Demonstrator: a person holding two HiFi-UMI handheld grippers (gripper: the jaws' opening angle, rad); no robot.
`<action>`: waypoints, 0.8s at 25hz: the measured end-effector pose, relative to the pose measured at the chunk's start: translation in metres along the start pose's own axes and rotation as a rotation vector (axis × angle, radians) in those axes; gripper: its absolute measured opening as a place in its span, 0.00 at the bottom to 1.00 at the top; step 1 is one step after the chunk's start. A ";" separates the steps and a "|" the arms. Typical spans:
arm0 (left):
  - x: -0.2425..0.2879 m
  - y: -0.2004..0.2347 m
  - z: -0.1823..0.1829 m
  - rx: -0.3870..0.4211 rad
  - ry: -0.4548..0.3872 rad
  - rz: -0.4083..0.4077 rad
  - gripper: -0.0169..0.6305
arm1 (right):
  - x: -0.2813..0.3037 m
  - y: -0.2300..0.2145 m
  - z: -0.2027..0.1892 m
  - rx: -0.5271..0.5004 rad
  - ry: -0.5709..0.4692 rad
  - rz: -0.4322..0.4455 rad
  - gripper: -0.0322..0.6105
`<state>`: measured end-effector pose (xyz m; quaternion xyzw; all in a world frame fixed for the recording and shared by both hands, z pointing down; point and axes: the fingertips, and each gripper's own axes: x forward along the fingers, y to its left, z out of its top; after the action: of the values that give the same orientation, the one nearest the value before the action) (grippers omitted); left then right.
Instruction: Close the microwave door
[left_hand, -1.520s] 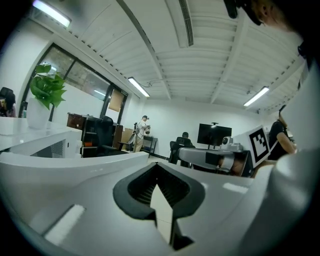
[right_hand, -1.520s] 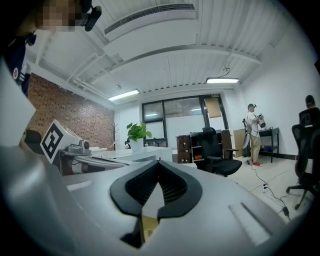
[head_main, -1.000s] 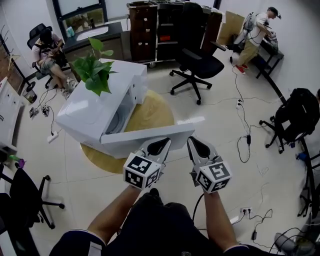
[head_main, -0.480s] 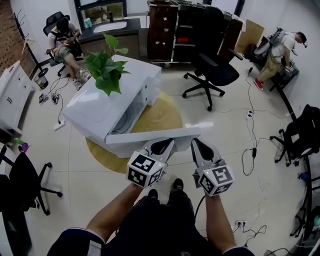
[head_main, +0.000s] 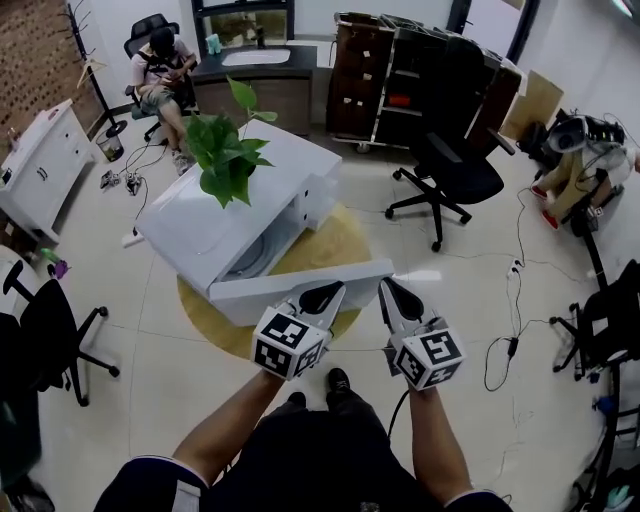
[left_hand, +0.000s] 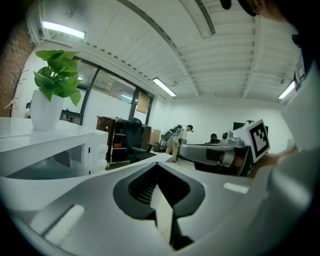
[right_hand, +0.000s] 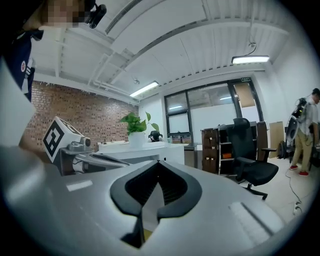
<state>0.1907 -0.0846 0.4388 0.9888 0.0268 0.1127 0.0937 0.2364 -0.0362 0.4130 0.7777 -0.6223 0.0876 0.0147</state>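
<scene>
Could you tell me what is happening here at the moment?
A person stands before a white microwave on a round wooden table, with a potted plant on top. The microwave door lies open towards the person. The left hand-held gripper and right hand-held gripper are both shut and empty, with their tips at the door's outer edge. Whether they touch it is unclear. The door is not yet closed.
</scene>
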 end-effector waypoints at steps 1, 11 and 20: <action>0.002 0.003 0.002 -0.002 -0.003 0.015 0.04 | 0.005 -0.003 0.001 -0.003 0.001 0.015 0.05; 0.026 0.039 0.013 -0.023 -0.028 0.157 0.04 | 0.053 -0.024 0.011 -0.034 0.005 0.158 0.05; 0.040 0.073 0.019 -0.022 -0.032 0.285 0.04 | 0.089 -0.035 0.014 -0.052 0.012 0.279 0.05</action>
<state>0.2360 -0.1565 0.4435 0.9832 -0.1167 0.1094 0.0881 0.2903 -0.1163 0.4161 0.6826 -0.7262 0.0773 0.0261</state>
